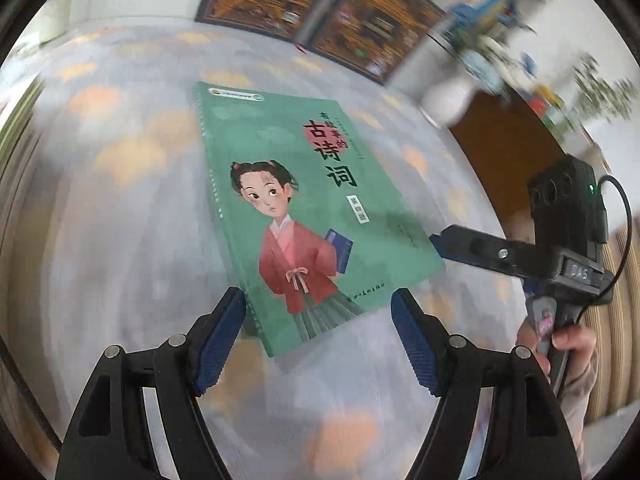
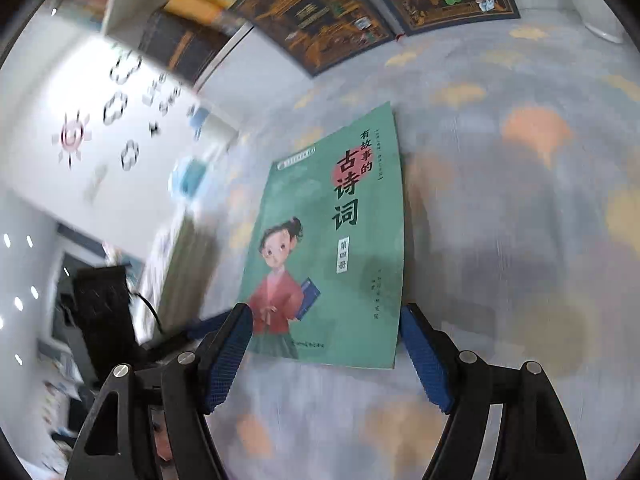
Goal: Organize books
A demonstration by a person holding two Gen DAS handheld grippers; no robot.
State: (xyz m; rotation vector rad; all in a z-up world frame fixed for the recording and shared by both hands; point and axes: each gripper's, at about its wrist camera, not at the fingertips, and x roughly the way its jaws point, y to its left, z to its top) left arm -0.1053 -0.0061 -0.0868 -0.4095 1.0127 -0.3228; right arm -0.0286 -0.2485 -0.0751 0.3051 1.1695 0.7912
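So my left gripper [image 1: 318,344] has its blue ribbed pads standing wide apart with nothing pinched between them, just hanging over the near corner of the green paperback book [image 1: 304,208] with the cartoon girl in a red robe on its cover. Right gripper [image 2: 324,356] is the same deal: jaws spread wide, empty, straddling the bottom edge of that same green book [image 2: 332,240] from above, and I can't see either pad actually touching it. The book lies flat, face up, on the desk, which has a pale grey-blue cloth with orange blotches [image 1: 120,208] over it. From the left wrist view I can see the right gripper off to the side of the book with a hand [image 1: 568,344] wrapped round its handle. Further out, at the far edge of the desk, there's a big dark book with gold illustrations lying open [image 2: 360,8]. Everything past that is motion blur, so can't tell much.
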